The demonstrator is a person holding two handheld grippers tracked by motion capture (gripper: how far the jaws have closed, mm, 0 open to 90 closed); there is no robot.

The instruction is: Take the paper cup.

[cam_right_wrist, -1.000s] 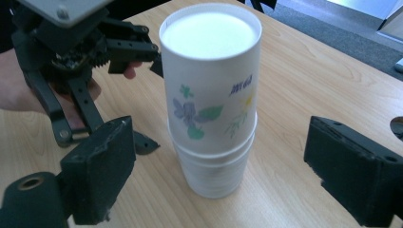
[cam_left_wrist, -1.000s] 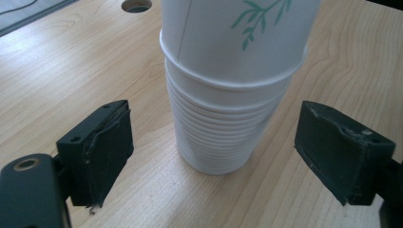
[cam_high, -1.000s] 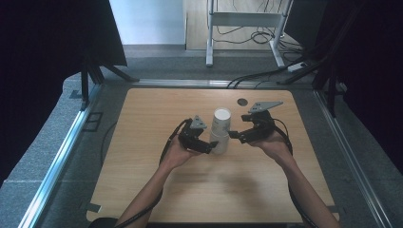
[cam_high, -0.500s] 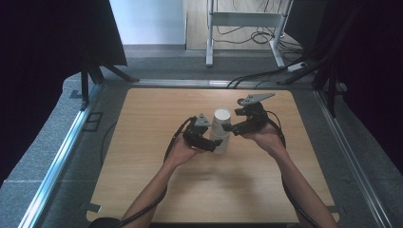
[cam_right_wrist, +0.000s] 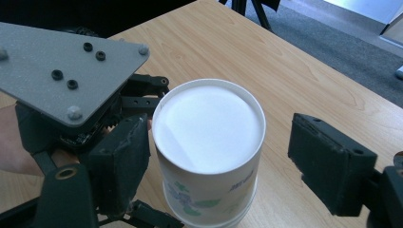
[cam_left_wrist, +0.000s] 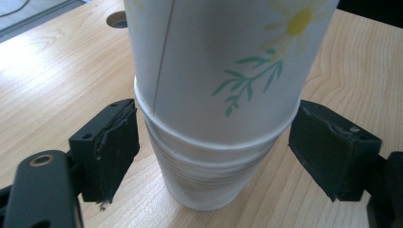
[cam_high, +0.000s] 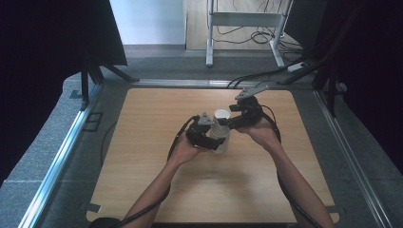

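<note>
since the earlier high view, the right gripper has slid in from the far right side to the top of the stack of paper cups, and both sets of jaws have just been closing around it; the left gripper has barely shifted.

seen along the left gripper's own jaws, the stack stands upright between them, upside down on the wooden table. the near pad sits just beside the rolled rim of the top cup, where it overlaps the ribbed lower cups, and the far pad stands a little apart. so this tool is about half open and grips nothing yet. it is placed low, probably so it can hold the lower cups down.

seen along the right gripper's jaws, the top cup shows its flat white base uppermost between them. the near pad looks to be touching or almost touching the wall, though the angle makes that hard to settle; the far pad stands clear with bare table showing in the gap. this tool too is partly open with the cup between its pads, not yet clamped. it sits high, likely so it can lift the top cup off. the left gripper lies just behind the cup, its grey plate facing up.
</note>
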